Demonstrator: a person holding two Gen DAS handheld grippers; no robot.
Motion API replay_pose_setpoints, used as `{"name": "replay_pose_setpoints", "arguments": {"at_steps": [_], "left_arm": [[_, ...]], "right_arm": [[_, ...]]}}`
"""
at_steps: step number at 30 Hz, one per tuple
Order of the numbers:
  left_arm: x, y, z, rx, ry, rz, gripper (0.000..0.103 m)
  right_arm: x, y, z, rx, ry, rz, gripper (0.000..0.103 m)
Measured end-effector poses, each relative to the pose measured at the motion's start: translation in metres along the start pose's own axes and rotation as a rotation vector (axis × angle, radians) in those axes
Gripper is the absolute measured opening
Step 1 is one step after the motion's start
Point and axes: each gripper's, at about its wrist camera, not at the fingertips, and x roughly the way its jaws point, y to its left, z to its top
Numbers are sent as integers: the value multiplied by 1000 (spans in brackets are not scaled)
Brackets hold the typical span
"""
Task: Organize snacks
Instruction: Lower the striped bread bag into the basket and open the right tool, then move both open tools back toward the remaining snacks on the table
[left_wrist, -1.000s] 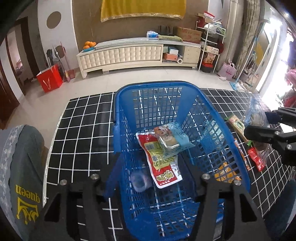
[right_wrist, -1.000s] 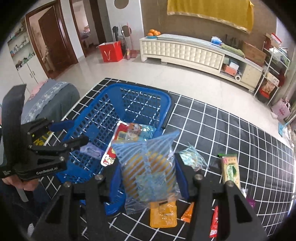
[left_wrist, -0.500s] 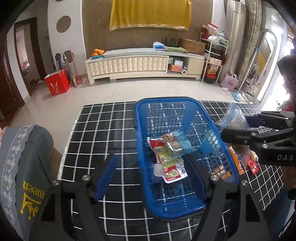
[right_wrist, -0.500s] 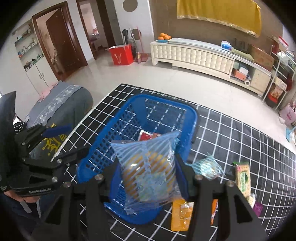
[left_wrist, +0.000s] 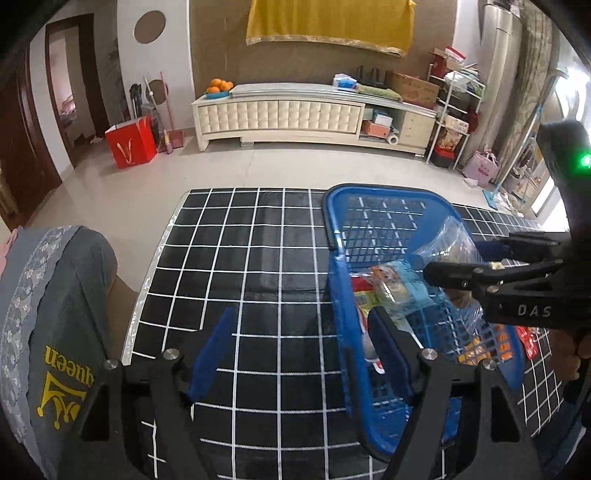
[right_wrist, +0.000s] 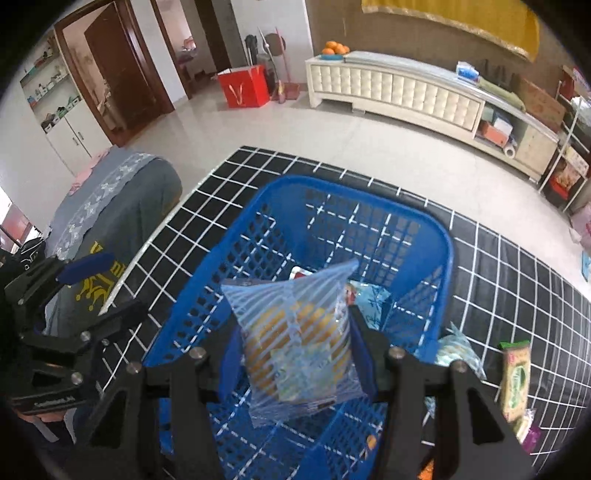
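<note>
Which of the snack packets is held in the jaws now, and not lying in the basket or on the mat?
The clear blue-striped packet with orange snacks inside. The right gripper clamps it above the blue basket; the others lie loose.

right claw (right_wrist: 291, 354) carried striped snack bag (right_wrist: 295, 343) from beside basket (right_wrist: 236, 254) to right over it, bag now above snacks inside. left claw (left_wrist: 295, 354) slid off basket toward bare table (left_wrist: 236, 258), jaws wider than before, empty.
</note>
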Motion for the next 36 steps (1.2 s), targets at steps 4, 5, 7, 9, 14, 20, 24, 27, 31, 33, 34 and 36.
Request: {"name": "replay_pose_setpoints", "arguments": {"at_steps": [4, 5, 7, 9, 14, 20, 24, 27, 31, 33, 34, 36], "left_arm": [[14, 7, 2, -26, 10, -1, 74], [15, 7, 2, -33, 11, -3, 74], [17, 9, 2, -44, 12, -11, 74], [17, 8, 1, -42, 13, -8, 74], [13, 6, 0, -41, 16, 4, 74], [-2, -2, -4, -32, 11, 12, 74], [-21, -16, -3, -19, -13, 5, 74], [-37, -30, 0, 0, -32, -5, 74], [-59, -58, 2, 30, -66, -15, 74], [-69, -74, 2, 46, -77, -29, 74], [-74, -84, 1, 60, -83, -32, 75], [-79, -98, 1, 75, -91, -36, 77]], "right_arm": [[18, -5, 3, 15, 18, 11, 57], [20, -5, 4, 10, 17, 7, 57], [25, -5, 5, 3, 15, 22, 57], [27, -5, 6, 11, 21, 50, 57], [25, 3, 7, -47, 10, 3, 75], [-13, -2, 1, -39, -67, -21, 90], [-45, -13, -9, -16, -87, -6, 90], [-72, -21, -19, 5, -115, -17, 90], [-107, -34, -37, 17, -139, -41, 90], [-126, -42, -48, 17, -156, -59, 90], [-137, -48, -55, 22, -167, -71, 90], [-153, -58, -66, 32, -184, -82, 90]]}}
